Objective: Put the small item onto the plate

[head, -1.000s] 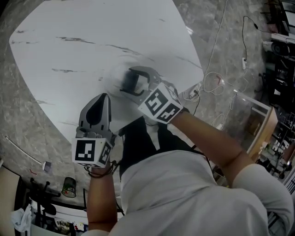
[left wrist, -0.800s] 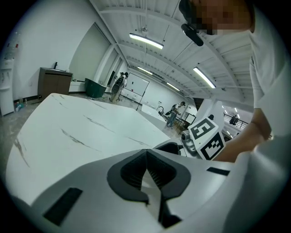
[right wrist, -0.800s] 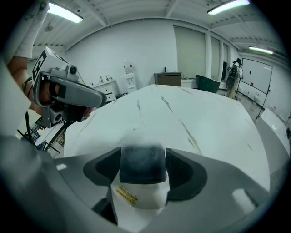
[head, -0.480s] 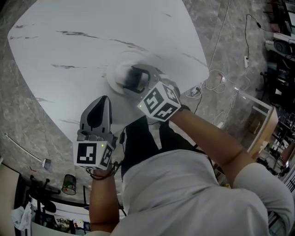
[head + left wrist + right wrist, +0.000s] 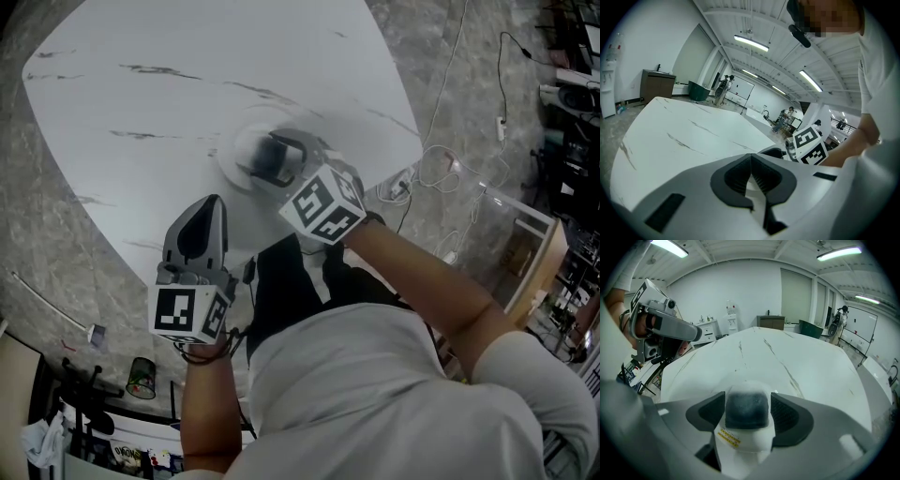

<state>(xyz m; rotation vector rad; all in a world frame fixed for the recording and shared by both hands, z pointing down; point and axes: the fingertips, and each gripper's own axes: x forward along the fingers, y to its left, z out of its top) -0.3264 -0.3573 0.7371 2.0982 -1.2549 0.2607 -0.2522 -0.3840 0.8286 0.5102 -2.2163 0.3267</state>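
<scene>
A round white plate [image 5: 242, 150] lies on the white marble table [image 5: 169, 84] near its front edge. My right gripper [image 5: 274, 157] hovers over the plate and is shut on the small item [image 5: 746, 414], a white packet with a dark top and a yellow-striped label. The item fills the gap between the dark pads [image 5: 787, 417]; in the head view it is hidden by the jaws. My left gripper [image 5: 204, 214] rests to the left and nearer the table's edge, apart from the plate. Its jaws [image 5: 751, 165] are shut with nothing between them.
The table's front edge [image 5: 187, 267] runs just under the left gripper. White cables [image 5: 431, 169] lie on the stone floor to the right, beside a glass-and-wood case [image 5: 520, 248]. A dark can [image 5: 141, 380] stands on the floor at the lower left.
The right gripper has moved slightly farther over the plate with the item still in it, then held still. The left gripper has stayed where it was.
</scene>
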